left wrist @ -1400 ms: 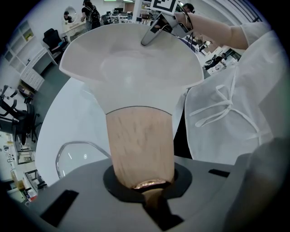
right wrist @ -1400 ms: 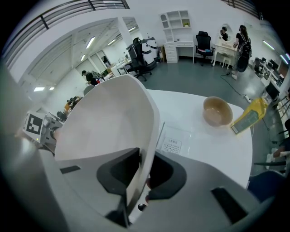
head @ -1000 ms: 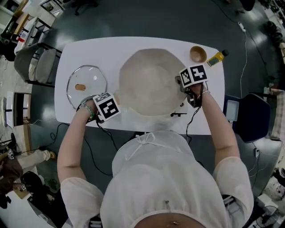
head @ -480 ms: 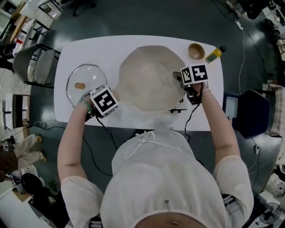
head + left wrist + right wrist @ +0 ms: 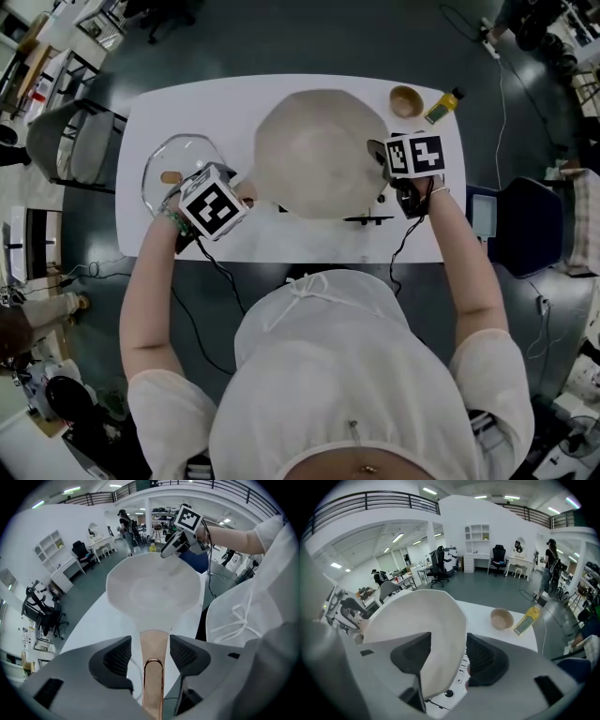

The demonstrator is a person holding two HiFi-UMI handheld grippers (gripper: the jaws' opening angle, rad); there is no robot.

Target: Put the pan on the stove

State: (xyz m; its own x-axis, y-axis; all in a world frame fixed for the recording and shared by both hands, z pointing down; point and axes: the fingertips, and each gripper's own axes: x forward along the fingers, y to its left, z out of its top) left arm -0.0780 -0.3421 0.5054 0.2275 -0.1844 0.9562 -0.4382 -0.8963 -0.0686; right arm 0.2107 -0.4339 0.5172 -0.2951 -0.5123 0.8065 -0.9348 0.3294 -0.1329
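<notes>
The big cream pan (image 5: 319, 150) sits mid-table on the white stove (image 5: 367, 220) and hides most of it. In the left gripper view its copper-toned handle (image 5: 153, 667) runs between the jaws of my left gripper (image 5: 150, 651). Those jaws are opening, with a gap on each side of the handle. In the head view my left gripper (image 5: 230, 197) is at the pan's left side. My right gripper (image 5: 386, 161) is at the pan's right rim. The rim (image 5: 440, 634) passes between the open jaws of my right gripper (image 5: 447, 656), and the pads do not press on it.
A glass lid (image 5: 178, 173) lies on the table left of the pan, close to my left hand. A small tan bowl (image 5: 406, 100) and a yellow bottle (image 5: 442, 105) stand at the far right corner. The stove's control strip (image 5: 457, 679) shows under the right rim.
My left gripper has moved away from the table's near edge, toward the glass lid. The right gripper has hardly moved.
</notes>
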